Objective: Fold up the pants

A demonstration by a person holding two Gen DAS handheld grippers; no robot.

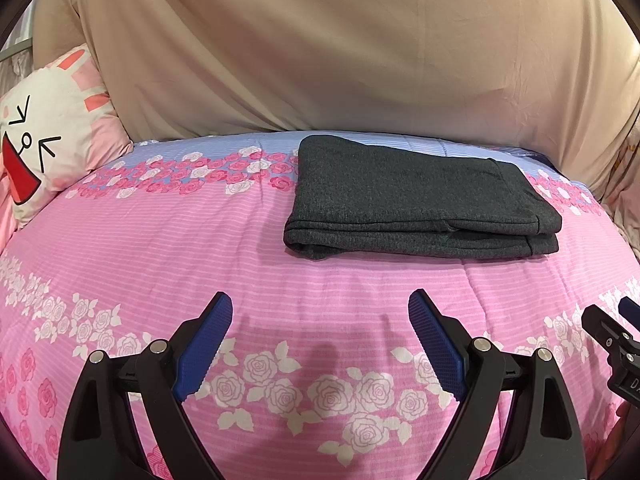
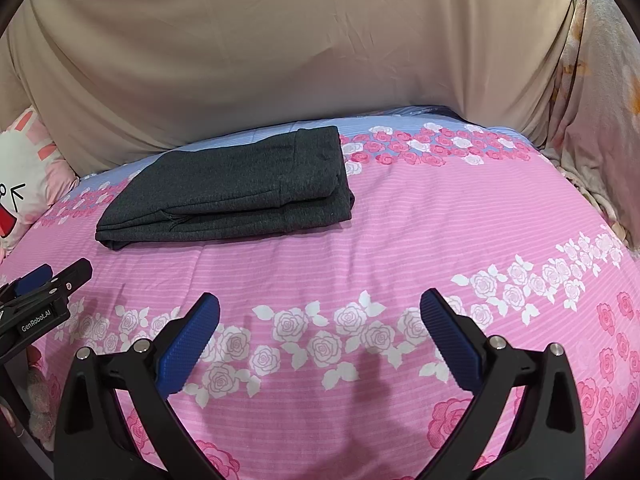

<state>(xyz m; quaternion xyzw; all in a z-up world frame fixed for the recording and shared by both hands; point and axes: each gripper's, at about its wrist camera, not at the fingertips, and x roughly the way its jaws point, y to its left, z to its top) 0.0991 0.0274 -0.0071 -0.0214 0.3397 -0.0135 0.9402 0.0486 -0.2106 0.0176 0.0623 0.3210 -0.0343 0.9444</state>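
The dark grey pants [image 1: 416, 200] lie folded in a flat stack on the pink flowered bedspread [image 1: 200, 248], towards the far side of the bed. They also show in the right wrist view [image 2: 236, 192], at the far left. My left gripper [image 1: 320, 308] is open and empty, hovering over the bedspread well in front of the pants. My right gripper [image 2: 320, 308] is open and empty too, in front and to the right of the pants. The right gripper's tip shows at the left view's right edge [image 1: 616, 328], and the left gripper at the right view's left edge [image 2: 44, 292].
A beige sheet [image 1: 340, 48] hangs as a backdrop behind the bed. A white and pink cartoon rabbit pillow [image 1: 48, 128] leans at the far left. Patterned fabric [image 2: 592, 128] hangs at the right side of the bed.
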